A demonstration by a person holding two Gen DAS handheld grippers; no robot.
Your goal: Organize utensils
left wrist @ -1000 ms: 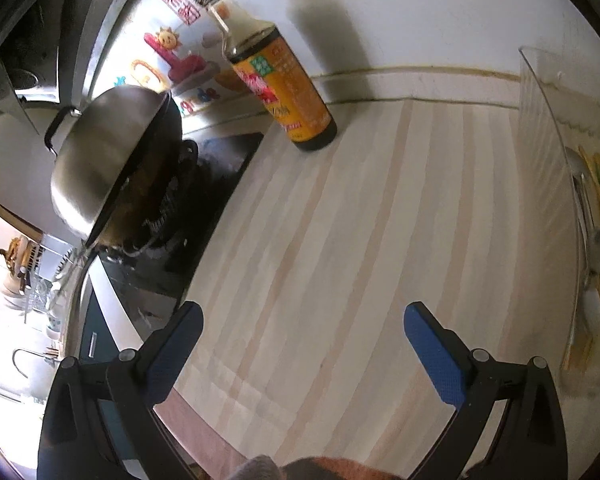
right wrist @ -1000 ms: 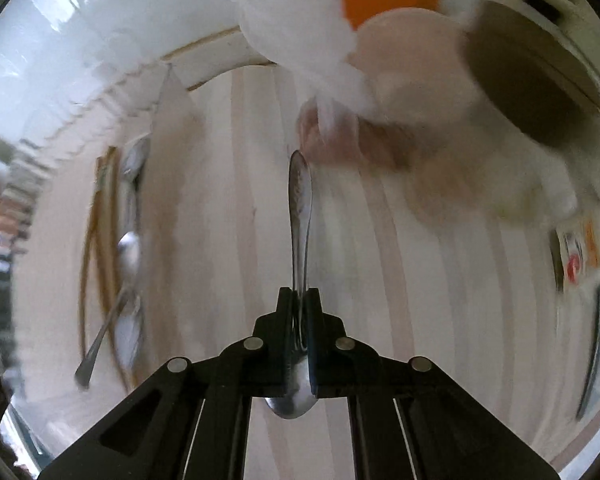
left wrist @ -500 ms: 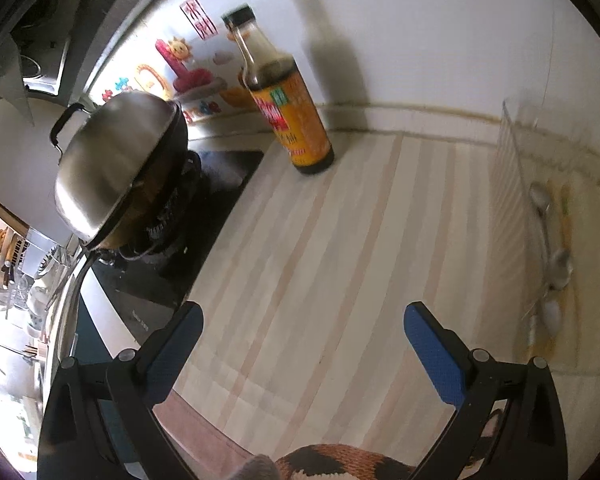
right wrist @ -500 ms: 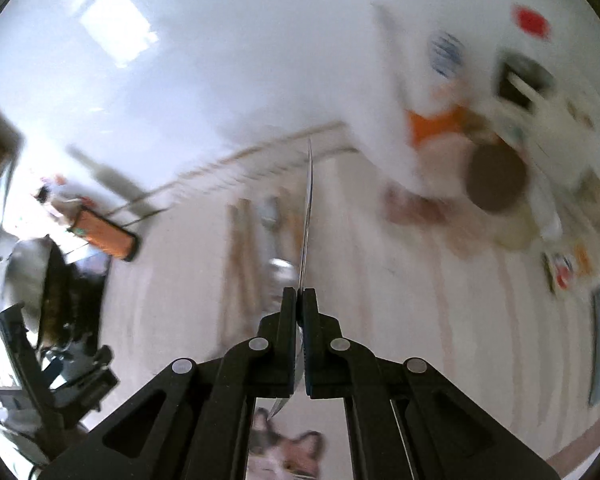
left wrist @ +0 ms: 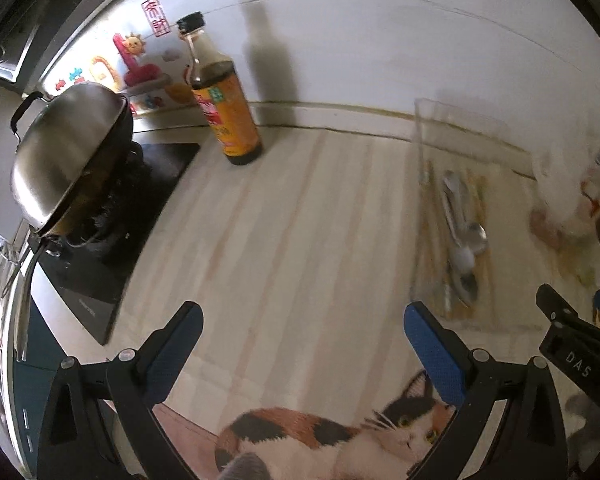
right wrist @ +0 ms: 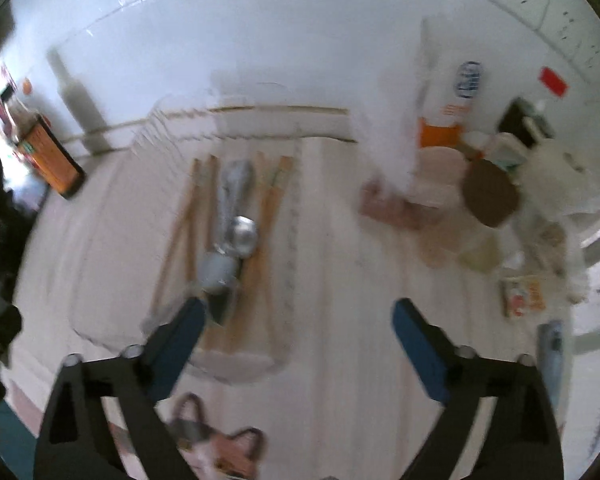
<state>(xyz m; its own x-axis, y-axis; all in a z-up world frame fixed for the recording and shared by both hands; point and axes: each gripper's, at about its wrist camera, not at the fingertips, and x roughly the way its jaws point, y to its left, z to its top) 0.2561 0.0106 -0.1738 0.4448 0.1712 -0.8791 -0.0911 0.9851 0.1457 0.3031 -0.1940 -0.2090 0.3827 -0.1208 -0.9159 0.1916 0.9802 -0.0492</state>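
Both grippers are hanging wide open, holding nothing: left gripper [left wrist: 300, 344], right gripper [right wrist: 300, 332]. Spoons [right wrist: 236, 232] and chopsticks [right wrist: 272, 204] are lying together inside the clear tray [right wrist: 288, 240]. Sorting is looking mostly done; no loose utensils are showing on the counter [left wrist: 300, 220], though blur is hiding the clutter at right.

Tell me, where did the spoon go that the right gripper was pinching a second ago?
The right gripper has let go of the metal spoon and opened wide. Spoons now lie among the wooden chopsticks in the clear plastic tray, though blur hides which one it dropped. The left gripper stayed open and empty.
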